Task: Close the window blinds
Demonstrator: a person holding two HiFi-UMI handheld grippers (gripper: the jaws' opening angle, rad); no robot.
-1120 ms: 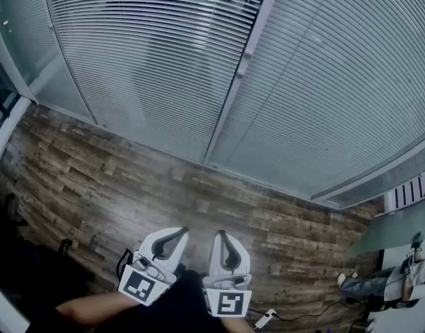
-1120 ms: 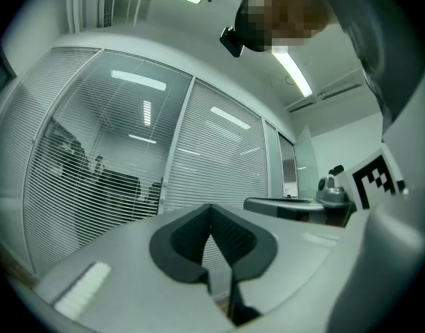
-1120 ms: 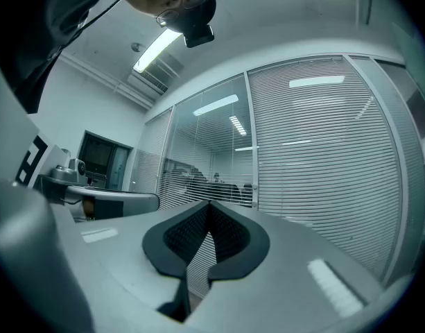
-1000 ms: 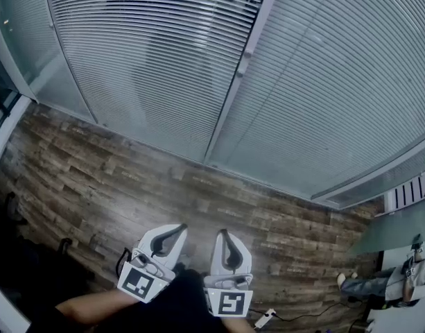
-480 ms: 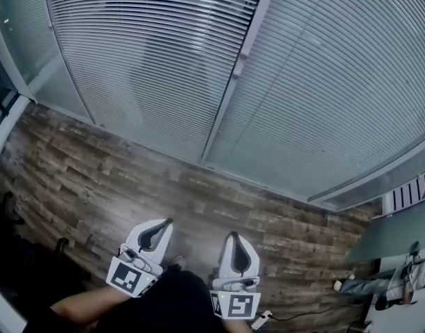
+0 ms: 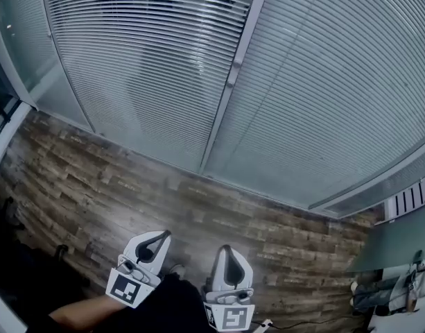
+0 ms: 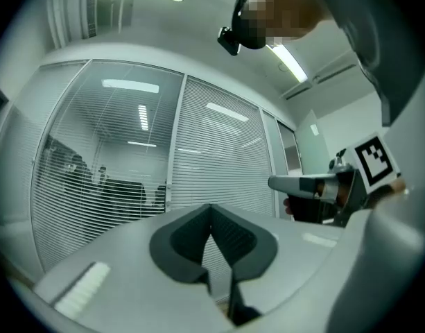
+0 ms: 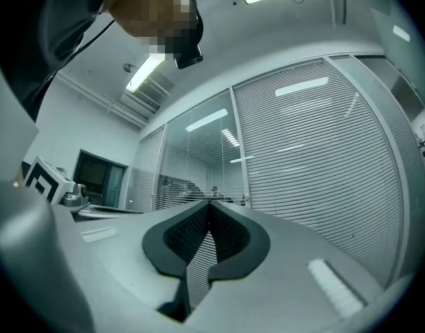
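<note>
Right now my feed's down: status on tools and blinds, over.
Left tool, right tool shut, empty, held low. Left blind see-through, right blind looks closed. Nothing in the way.

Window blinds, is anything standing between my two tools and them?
Nothing visible. Only wood floor lies between the left tool, the right tool and the window blinds; both tools are shut and empty.

Left claw point(image 6: 165, 234), right claw point(image 6: 226, 248), blinds point(image 6: 143, 68) beyond

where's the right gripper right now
Head view, bottom centre: the right gripper hangs over the wood floor, just right of the left gripper and apart from it, pointing toward the blinds without touching them.
</note>
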